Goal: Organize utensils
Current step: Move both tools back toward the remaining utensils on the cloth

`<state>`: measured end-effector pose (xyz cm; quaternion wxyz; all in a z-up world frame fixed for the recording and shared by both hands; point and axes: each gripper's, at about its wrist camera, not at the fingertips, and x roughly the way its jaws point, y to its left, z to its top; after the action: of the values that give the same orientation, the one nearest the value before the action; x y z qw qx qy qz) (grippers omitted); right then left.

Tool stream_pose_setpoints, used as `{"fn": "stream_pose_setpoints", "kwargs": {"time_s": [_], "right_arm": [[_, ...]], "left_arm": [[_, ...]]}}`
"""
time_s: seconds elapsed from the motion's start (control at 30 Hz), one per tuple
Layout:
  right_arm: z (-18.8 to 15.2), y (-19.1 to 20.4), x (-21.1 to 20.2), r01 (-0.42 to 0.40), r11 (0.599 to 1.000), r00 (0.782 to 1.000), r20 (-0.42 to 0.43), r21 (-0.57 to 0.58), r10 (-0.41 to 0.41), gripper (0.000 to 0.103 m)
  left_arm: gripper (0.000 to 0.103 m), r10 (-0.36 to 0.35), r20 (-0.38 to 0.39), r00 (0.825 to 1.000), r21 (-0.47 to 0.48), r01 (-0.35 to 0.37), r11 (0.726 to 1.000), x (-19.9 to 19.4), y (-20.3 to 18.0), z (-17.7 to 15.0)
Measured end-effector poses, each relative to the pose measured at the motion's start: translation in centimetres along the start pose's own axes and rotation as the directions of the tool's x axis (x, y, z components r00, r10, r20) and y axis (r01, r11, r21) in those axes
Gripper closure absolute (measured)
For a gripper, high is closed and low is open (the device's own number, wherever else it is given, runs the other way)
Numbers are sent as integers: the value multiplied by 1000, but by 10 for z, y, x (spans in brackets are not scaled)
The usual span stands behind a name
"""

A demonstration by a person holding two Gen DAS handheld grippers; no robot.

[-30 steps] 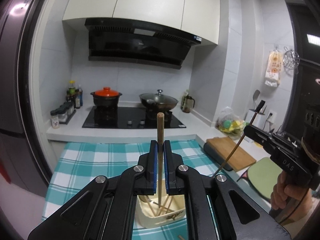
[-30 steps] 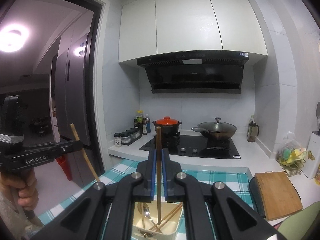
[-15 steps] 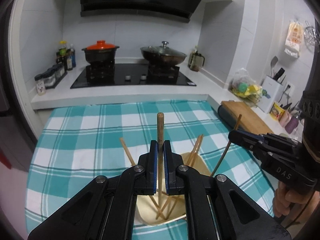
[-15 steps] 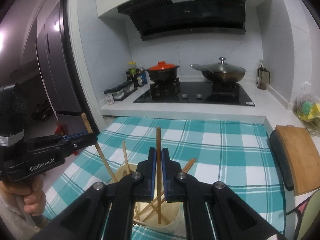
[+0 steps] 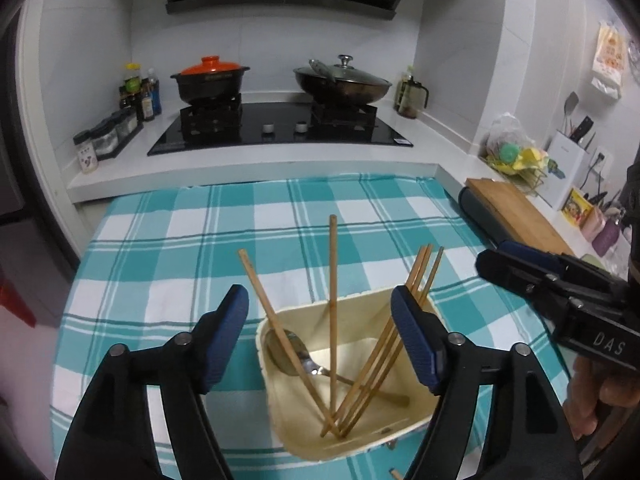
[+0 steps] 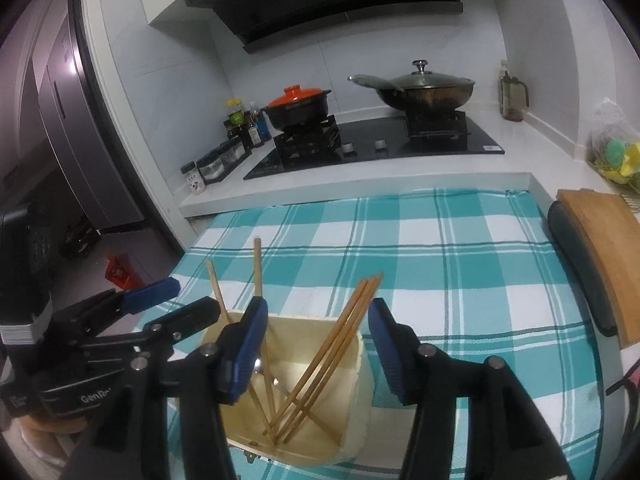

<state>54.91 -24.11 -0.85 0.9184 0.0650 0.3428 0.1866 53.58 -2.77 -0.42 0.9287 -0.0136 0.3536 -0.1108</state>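
Chopsticks [image 5: 333, 300] lean in box [image 5: 400, 436], tips possibly overlapping.

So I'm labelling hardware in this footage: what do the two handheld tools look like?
Both are black, angular linkages with silver pivot bolts and blue ribbed finger pads. The left tool reads "GenRo..." in white on its body; the right tool reads "DAS". Bare hands hold both; no cables or sleeves show.

"DAS" stands in pale letters on the black body of the right claw [image 5: 520, 268]; "GenRo" (the rest hidden) shows on the left claw [image 6: 176, 300]; the range hood [image 6: 328, 0] bears "Midea".
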Motion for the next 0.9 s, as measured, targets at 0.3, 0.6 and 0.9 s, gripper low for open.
{"fn": "stream_pose_setpoints", "kwargs": {"time_s": [0.3,0.6,0.9], "right_arm": [[-23,7,-99,73,988,997,42,-136,-68,48],[-118,13,-183,157,945,982,-55,-287,-179,48],[-292,19,-198,196,978,976,-81,-72,-201,48]], "left_arm": [[9,110,-147,983,203,-79,976,-83,16,-78],[7,124,-243,962,204,-74,976,-133,0,-213],[7,82,-261,962,16,-80,997,-112,-38,-304]]}}
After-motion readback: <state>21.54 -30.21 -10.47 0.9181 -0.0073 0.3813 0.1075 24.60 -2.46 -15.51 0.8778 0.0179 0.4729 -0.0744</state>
